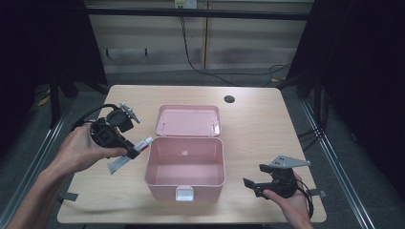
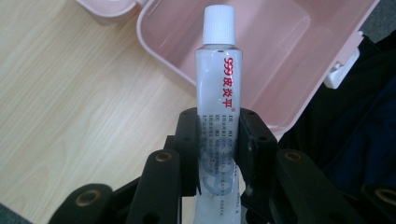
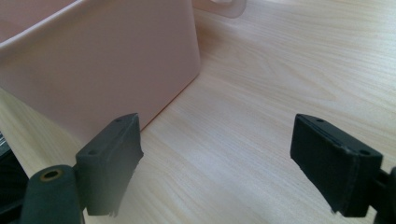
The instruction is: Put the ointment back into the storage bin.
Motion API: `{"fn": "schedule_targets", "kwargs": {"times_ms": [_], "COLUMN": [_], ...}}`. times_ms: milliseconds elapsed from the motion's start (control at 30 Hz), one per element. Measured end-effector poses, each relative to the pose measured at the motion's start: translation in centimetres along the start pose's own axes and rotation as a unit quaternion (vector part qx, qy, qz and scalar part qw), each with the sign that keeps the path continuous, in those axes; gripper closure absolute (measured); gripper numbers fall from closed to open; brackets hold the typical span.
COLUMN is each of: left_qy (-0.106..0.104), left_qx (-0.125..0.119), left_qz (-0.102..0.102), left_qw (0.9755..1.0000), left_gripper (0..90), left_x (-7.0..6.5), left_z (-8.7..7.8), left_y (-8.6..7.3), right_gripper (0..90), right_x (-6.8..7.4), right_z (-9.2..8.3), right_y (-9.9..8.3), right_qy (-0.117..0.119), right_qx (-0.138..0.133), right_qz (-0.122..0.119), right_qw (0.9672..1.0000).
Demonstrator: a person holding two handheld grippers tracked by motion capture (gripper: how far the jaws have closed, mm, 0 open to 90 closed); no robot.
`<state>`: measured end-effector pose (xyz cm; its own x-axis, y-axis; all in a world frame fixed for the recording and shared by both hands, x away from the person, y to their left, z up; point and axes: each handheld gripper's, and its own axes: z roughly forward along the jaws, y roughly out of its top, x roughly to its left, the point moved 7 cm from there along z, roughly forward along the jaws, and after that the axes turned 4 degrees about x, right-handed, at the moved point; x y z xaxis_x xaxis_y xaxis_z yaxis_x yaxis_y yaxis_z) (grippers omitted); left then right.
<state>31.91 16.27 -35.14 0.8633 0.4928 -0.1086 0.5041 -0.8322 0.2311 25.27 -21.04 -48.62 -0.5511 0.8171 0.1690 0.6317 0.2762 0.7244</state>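
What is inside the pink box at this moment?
The pink box looks empty: its bare floor shows from above. The tube, clamped in the left gripper, is beside its rim, not inside. The strip behind the near wall is hidden.

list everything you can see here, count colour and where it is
box: 1, pink, open, middle of the table, white latch on its near wall
lid: 1, pink, lying open behind the box
tube: 1, white with red print and a white cap, clamped in the left claw, cap toward the box
table: 1, light wood, with a dark round hole near its far edge
cables: several, black, on the floor beyond the table
left claw: 1, black, left of the box, shut on the tube
right claw: 1, black, right of the box, open
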Motion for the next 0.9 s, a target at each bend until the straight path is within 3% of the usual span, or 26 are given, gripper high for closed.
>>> {"fn": "schedule_targets", "kwargs": {"times_ms": [133,400,467,533,633,900], "left_qy": [0.003,-0.001,-0.002,-0.001,-0.003,-0.012], "left_qx": [0.005,0.012,0.009,0.015,0.006,0.015], "left_qz": [0.003,0.039,0.036,0.047,0.049,0.08], "left_qw": [1.0,0.9992,0.9993,0.9988,0.9988,0.9966], "left_gripper": [71.7,71.6,71.6,71.6,71.6,71.6], "left_x": [-0.6,-1.9,-2.0,-2.2,-2.6,-3.8], "left_z": [0.4,0.8,0.9,0.9,1.1,1.8], "left_y": [0.8,2.5,2.6,2.8,3.2,4.3], "right_gripper": [15.8,15.8,15.9,15.8,15.8,15.8], "right_x": [0.0,0.0,0.0,0.0,0.0,0.0], "right_z": [0.0,-0.1,-0.1,-0.1,-0.1,-0.2], "right_y": [0.0,0.0,0.0,0.0,0.0,0.0], "right_qy": [0.0,0.001,0.001,0.001,0.001,0.001], "right_qx": [-0.001,-0.001,-0.002,-0.001,-0.002,-0.002], "right_qz": [-0.001,0.0,0.0,0.0,-0.001,-0.001], "right_qw": [1.0,1.0,1.0,1.0,1.0,1.0]}}
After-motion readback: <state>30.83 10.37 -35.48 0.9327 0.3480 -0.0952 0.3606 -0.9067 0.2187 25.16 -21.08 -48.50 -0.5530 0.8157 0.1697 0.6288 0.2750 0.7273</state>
